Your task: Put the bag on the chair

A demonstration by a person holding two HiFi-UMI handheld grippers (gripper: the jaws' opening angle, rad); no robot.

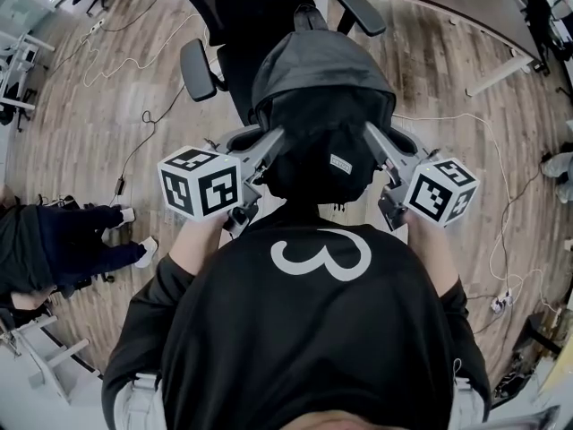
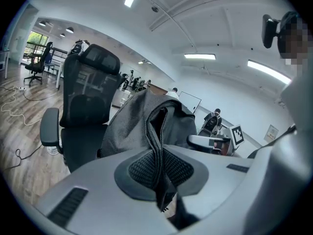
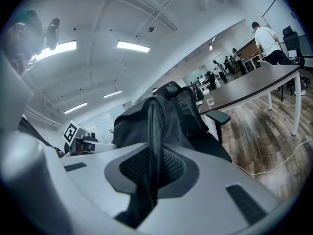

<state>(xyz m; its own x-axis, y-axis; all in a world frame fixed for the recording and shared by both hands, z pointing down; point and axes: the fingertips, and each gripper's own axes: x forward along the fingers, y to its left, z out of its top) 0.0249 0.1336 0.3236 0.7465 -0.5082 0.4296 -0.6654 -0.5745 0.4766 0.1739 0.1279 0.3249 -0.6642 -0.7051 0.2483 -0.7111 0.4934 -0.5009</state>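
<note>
White cables (image 1: 115,64) trail across a wood-plank floor (image 1: 54,133); a seated person's legs (image 1: 72,240) at left; a long dark table (image 3: 249,88) beyond.

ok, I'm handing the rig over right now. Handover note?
Left gripper: shut on a fold of the bag's edge.
Right gripper: shut on the bag's opposite edge.
Bag: dark grey, held between both grippers in front of the person, at the black office chair, roughly between its armrests.
Done: bag gripped and brought up to the chair.
Left: probably lower it onto the seat, then open both jaws. The seat is hidden under the bag, so I cannot tell whether it touches yet.
</note>
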